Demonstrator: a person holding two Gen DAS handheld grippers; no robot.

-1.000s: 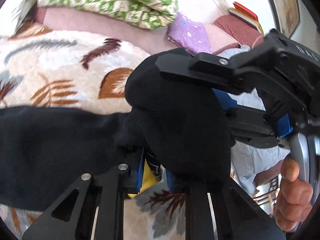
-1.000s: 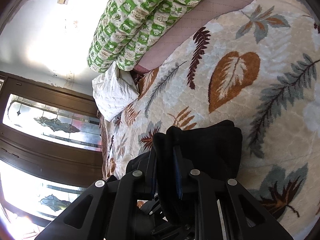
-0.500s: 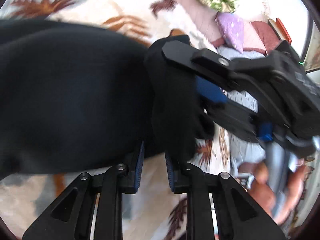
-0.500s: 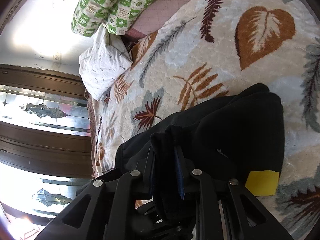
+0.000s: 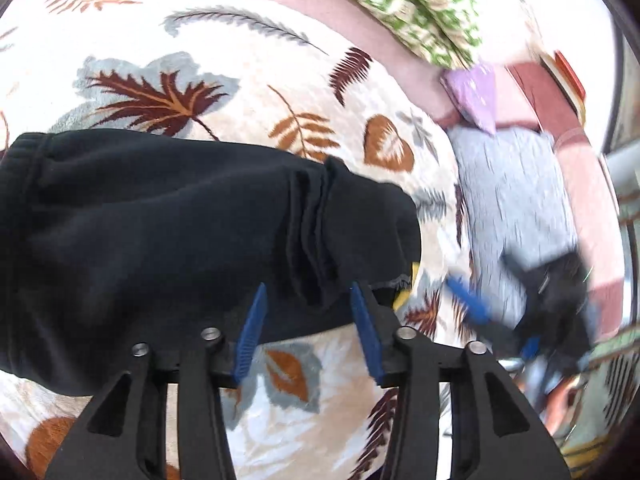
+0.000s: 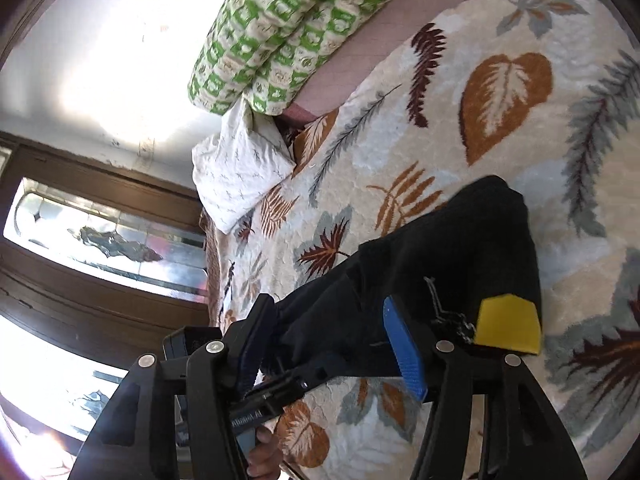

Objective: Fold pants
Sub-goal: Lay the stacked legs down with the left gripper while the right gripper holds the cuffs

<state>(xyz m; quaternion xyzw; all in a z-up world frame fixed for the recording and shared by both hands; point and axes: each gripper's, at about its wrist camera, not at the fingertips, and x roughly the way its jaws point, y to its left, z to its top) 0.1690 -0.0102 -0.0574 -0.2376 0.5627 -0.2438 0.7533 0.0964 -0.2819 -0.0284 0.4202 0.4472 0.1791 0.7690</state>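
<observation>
The pants point(image 5: 168, 220) lie on the blanket point(image 5: 208, 64) covering the bed, just ahead of the left gripper point(image 5: 308, 312) and right gripper point(image 6: 328, 344); a rolled quilt point(image 6: 288, 24) and pillow point(image 6: 236, 176) lie behind them

Black pants point(image 5: 152, 232) — folded double, bunched — lying on the leaf-patterned blanket point(image 5: 208, 60)

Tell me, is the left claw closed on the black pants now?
No: the left claw stands open, its blue pads apart, over the black pants.

No legible text on any surface in either view.
</observation>
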